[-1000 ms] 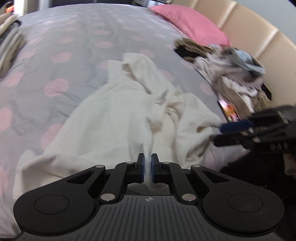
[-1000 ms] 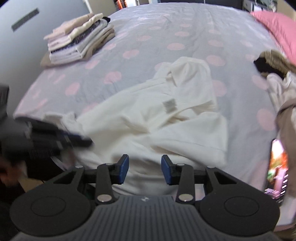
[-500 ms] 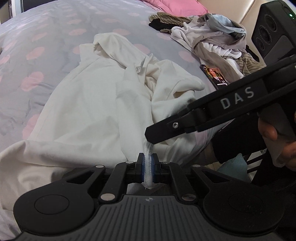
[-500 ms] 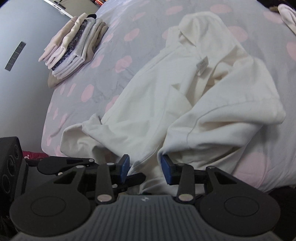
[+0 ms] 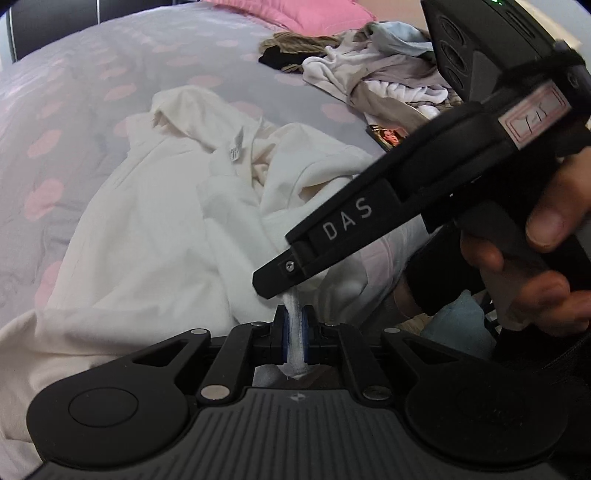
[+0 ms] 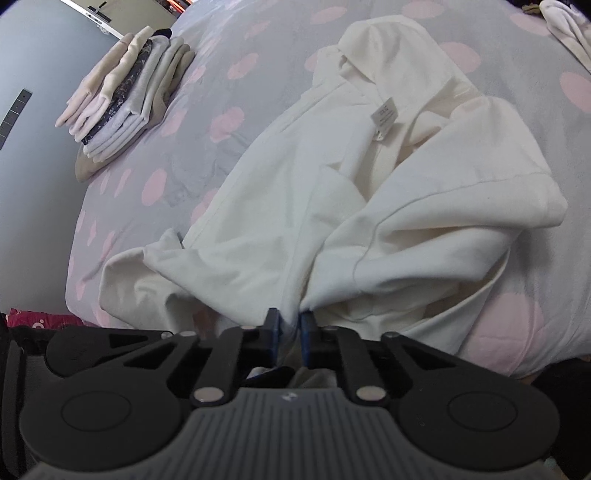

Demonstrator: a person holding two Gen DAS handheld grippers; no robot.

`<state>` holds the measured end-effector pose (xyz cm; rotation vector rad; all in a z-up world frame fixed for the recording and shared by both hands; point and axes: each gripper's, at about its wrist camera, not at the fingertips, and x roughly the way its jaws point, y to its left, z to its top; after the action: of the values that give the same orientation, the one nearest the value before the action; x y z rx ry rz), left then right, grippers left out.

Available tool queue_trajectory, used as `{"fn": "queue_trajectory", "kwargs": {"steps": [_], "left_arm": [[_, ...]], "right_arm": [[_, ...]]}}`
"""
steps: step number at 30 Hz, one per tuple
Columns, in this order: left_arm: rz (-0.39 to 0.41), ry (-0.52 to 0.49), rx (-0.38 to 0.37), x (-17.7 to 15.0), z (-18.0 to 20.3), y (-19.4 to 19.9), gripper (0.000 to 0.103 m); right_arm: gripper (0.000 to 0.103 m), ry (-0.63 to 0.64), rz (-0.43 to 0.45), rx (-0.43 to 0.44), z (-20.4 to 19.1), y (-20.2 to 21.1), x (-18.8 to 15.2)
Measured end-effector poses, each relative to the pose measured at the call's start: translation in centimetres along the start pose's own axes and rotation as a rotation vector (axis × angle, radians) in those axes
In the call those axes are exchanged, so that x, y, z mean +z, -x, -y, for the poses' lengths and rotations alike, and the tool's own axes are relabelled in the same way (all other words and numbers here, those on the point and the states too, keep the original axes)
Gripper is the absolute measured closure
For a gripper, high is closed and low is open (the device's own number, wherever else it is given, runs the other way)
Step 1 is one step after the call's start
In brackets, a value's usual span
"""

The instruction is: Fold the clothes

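- On the near edge of the bed (image 6: 236,155), one cream shirt (image 6: 332,192) lies crumpled, collar and label (image 6: 384,116) toward the far side, hem bunched toward the grippers
- Left gripper (image 5: 294,332): closed on a gathered ridge of the shirt's hem, white cloth pressed between the blue pads
- Right gripper (image 6: 290,334): jaws closing, a fold of the same shirt's edge drawn into the narrow gap between them; in the left wrist view its finger sits just beside the left gripper's hold
- Judged step: securing two holds on the hem so the shirt can be spread flat before folding
- To do it well: the two holds appear very close together; the right one would serve better further along the hem, so that a pull apart tensions the whole edge
- Only one layer should be taken in each hold, as the cloth near the right jaws is doubled over
- Risk: the right sleeve (image 6: 480,192) is folded across the body and may stay trapped unless the shirt is lifted and shaken out
- Count: one shirt in work; one stack of folded clothes (image 6: 125,99) at the far left corner, individual items too close to count; one heap of unfolded clothes (image 5: 373,70) by one pink pillow (image 5: 291,13); two grippers; one hand (image 5: 546,266) in view
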<state>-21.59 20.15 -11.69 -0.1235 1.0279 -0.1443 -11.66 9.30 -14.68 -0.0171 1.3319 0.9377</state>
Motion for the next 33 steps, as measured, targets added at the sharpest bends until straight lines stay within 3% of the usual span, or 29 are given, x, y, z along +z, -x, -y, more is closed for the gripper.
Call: {"fn": "queue_trajectory", "kwargs": {"steps": [2,8,11,15,20,24,33], "left_arm": [[0.018,0.006,-0.014,0.1,-0.1,0.3,0.096],[0.05,0.007,-0.076,1.3,-0.6,1.4,0.065],[0.038,-0.045,-0.079,2.1,-0.5,1.5,0.063],[0.026,-0.115,-0.024,3.9,-0.8,1.5,0.062],[-0.034,-0.151,0.041,6.1,-3.0,0.0,0.055],[-0.091,-0.118,0.119,7.1,-6.1,-2.5,0.045],[-0.198,-0.018,0.336,8.8,-13.0,-7.7,0.044]], "right_arm": [[0.096,0.055,0.018,-0.018,-0.3,0.9,0.0],[0.096,0.217,-0.012,-0.102,0.8,4.3,0.6],[0.096,0.293,-0.057,-0.173,1.6,4.8,0.7],[0.097,0.401,-0.095,-0.295,2.6,4.2,0.5],[0.097,0.442,-0.126,-0.364,4.1,2.6,1.0],[0.097,0.472,-0.135,-0.388,4.5,0.9,1.3],[0.097,0.526,-0.17,-0.4,5.2,-2.0,1.8]]}}
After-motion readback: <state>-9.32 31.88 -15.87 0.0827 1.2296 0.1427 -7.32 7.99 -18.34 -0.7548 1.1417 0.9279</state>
